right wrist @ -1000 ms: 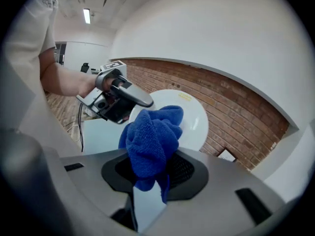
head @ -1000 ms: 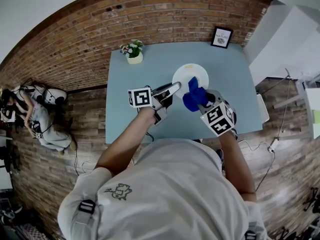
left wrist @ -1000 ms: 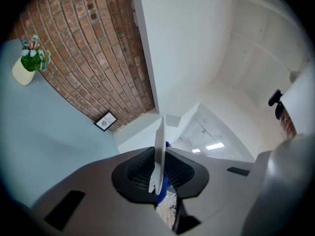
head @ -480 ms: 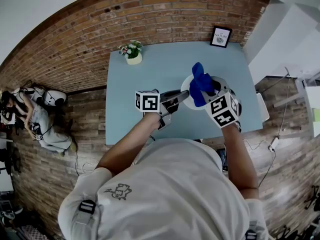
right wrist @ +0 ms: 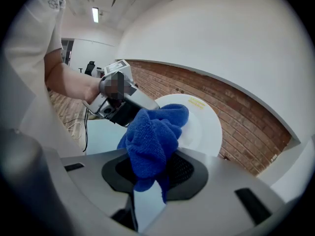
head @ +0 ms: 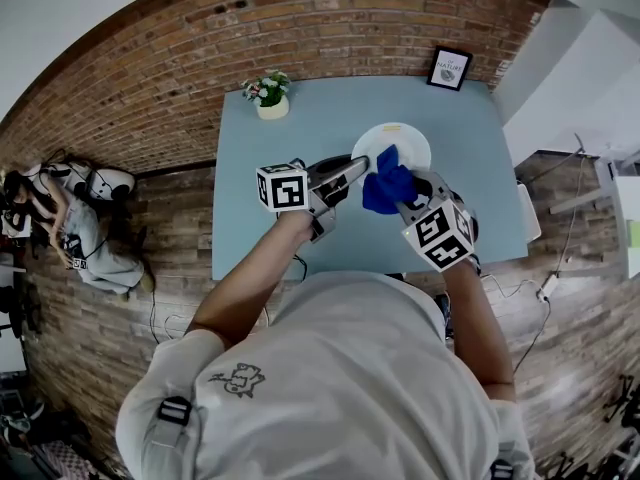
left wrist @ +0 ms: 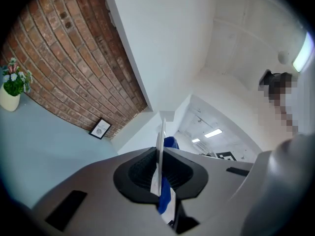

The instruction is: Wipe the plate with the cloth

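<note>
The white plate [head: 405, 140] is over the blue table [head: 270, 218], gripped at its near-left rim by my left gripper [head: 357, 164]. In the left gripper view the plate [left wrist: 161, 141] shows edge-on between the jaws, which are closing on it. A bit of the blue cloth [left wrist: 170, 142] shows behind it. My right gripper [head: 408, 194] is shut on the bunched blue cloth [head: 386, 182], which lies against the plate's near edge. In the right gripper view the cloth [right wrist: 152, 134] covers part of the plate [right wrist: 204, 127], with the left gripper [right wrist: 123, 104] at the plate's left.
A small pot of flowers [head: 267, 96] stands at the table's far left corner and a framed picture [head: 450, 68] at the far right. A brick wall runs behind the table. A person sits on the floor [head: 60, 228] far left.
The cloth swept up across the plate and came back to its near-left edge. The plate and both grippers shifted right and nearer, then back toward the table's middle.
</note>
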Available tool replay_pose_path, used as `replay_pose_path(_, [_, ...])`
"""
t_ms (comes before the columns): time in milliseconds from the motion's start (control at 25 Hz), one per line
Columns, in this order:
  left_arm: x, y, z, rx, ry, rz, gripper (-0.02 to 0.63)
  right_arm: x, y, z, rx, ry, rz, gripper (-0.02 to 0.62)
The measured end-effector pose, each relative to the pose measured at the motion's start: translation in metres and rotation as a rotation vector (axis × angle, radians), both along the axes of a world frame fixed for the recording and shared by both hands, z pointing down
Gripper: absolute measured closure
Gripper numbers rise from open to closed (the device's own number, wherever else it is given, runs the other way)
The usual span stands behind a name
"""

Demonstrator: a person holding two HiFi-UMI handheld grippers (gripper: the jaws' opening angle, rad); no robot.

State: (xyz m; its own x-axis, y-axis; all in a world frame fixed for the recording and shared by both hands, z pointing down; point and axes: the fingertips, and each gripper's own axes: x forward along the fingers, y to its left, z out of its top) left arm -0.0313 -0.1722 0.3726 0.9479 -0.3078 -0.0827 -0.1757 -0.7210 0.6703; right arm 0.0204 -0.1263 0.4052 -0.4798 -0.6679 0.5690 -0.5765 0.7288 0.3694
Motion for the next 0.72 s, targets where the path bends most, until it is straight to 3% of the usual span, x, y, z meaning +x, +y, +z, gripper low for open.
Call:
replay_pose_path(400, [-0.013,-0.002,-0.011,0.171,-0.112,-0.032,0.584,0.065,-0.011,-0.028,0.054,-0.066,0.171,0.474])
replay_pose_path(560, [-0.013,-0.003,-0.024,0.316,-0.199,-0.055,0.589,0.085,-0.015,-0.057,0.115,-0.117,0.202,0.474])
replay_pose_path(720, [-0.008,0.004,-0.038,0.507,-0.307,-0.066,0.589,0.097,-0.016,-0.091,0.139,-0.273,0.213,0.474])
